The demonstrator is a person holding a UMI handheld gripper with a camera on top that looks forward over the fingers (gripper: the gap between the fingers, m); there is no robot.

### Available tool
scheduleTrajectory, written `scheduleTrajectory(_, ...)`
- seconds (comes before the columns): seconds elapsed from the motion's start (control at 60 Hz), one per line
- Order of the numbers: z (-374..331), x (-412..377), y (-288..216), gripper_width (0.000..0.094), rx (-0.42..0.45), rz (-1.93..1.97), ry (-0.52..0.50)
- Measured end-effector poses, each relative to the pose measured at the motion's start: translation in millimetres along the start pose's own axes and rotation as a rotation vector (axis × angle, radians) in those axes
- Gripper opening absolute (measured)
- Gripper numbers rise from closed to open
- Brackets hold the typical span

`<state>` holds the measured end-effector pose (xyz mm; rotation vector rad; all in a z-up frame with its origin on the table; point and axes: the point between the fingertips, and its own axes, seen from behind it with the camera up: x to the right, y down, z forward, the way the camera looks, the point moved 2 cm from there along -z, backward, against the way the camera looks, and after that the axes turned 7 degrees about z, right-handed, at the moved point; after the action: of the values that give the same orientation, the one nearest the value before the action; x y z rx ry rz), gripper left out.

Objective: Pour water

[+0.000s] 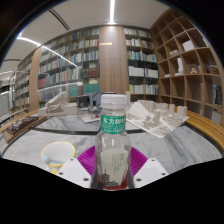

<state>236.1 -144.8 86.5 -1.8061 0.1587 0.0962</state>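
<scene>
Clear plastic bottle [113,140], white cap, green label, held upright, clenched between pink pads of claw [112,168]; marble tabletop [185,150] seen below.

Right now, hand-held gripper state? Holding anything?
Hand-held gripper: closed on the water bottle, which stands upright between its fingers with the pads pressed to both sides, above the marble table.

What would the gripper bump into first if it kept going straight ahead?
The bottle. It already stands between the gripper's fingers, so pushing on would probably shove it across the table. Whether the pads press on it isn't clear.
</scene>
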Motion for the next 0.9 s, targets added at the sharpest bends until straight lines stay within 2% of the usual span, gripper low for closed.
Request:
scheduleTrajectory(0.067, -3, -1, 5, 0.0437, 0.001, -0.023, 0.012)
scheduleTrajectory(0.15, -3, -3, 6, 0.0515, 0.006, -0.049, 0.02)
scheduleTrajectory(0.2, -2, 5, 7, 0.0575, -0.032, -0.043, 0.038)
scheduleTrajectory(0.233, -5, 5, 7, 0.0656, -0.055, -0.04, 0.051)
scheduleTrajectory(0.283, -13, 7, 7, 0.0863, -0.09, -0.029, 0.078)
scheduleTrajectory(0.333, -25, 12, 6, 0.0835, -0.126, -0.023, 0.109)
scheduleTrajectory(0.4, -50, 8, -7, 0.0864, -0.109, -0.031, 0.129)
scheduleTrajectory(0.65, -187, -39, -40, 0.0861, -0.1, -0.085, 0.102)
scheduleTrajectory(0.9, -309, -75, -29, 0.0855, -0.118, -0.074, 0.098)
